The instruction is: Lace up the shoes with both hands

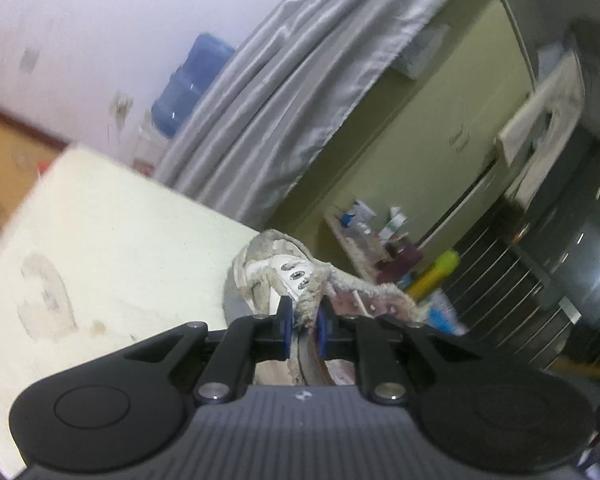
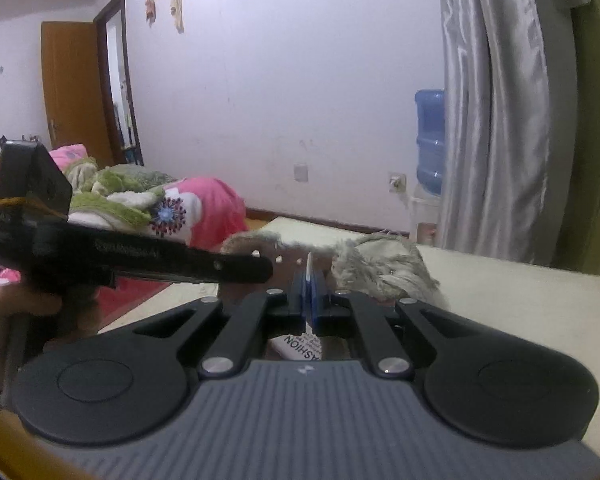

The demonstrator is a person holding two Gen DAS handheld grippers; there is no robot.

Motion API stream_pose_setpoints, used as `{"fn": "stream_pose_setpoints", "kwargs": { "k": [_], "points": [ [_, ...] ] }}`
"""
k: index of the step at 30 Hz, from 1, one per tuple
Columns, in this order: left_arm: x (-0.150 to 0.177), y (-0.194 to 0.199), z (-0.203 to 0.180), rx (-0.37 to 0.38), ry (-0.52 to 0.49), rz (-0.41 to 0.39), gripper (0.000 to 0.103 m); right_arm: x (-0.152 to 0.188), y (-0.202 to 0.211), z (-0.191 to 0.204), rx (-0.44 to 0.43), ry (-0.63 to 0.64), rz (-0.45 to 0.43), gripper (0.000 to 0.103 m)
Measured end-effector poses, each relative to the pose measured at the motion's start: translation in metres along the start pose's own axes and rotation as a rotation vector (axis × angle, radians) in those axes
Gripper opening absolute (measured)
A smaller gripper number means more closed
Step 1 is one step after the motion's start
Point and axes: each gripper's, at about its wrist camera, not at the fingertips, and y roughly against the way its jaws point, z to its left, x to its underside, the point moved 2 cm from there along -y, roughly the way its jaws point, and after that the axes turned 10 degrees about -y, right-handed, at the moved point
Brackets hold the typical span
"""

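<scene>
1. Your left claw [image 1: 303,326] pinches the frayed edge of the shoe [image 1: 276,276], which sits at the corner of the pale table [image 1: 100,248].
2. Your right claw [image 2: 309,294] is clamped on a thin white lace tip [image 2: 309,266].
3. The eyelets [image 1: 298,276] look empty; the threading seems barely begun.
4. Only the right view shows your left tool [image 2: 140,258] from the side.

A home bedroom: heaped bedding [image 2: 148,204], curtain [image 2: 496,120], water jug [image 2: 430,140].
</scene>
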Motion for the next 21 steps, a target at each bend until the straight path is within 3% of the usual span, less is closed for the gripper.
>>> {"fn": "stream_pose_setpoints", "kwargs": {
  "k": [12, 18, 21],
  "points": [
    [0.004, -0.009, 0.030, 0.113, 0.182, 0.008, 0.013, 0.013, -0.009, 0.020, 0.075, 0.134, 0.053, 0.001],
    [0.014, -0.017, 0.065, 0.243, 0.439, 0.034, 0.014, 0.013, -0.018, 0.035, 0.091, 0.190, 0.053, 0.000],
    [0.018, -0.022, 0.070, 0.269, 0.479, 0.033, 0.014, 0.011, -0.025, 0.040, 0.140, 0.204, 0.086, 0.000]
  ]
}}
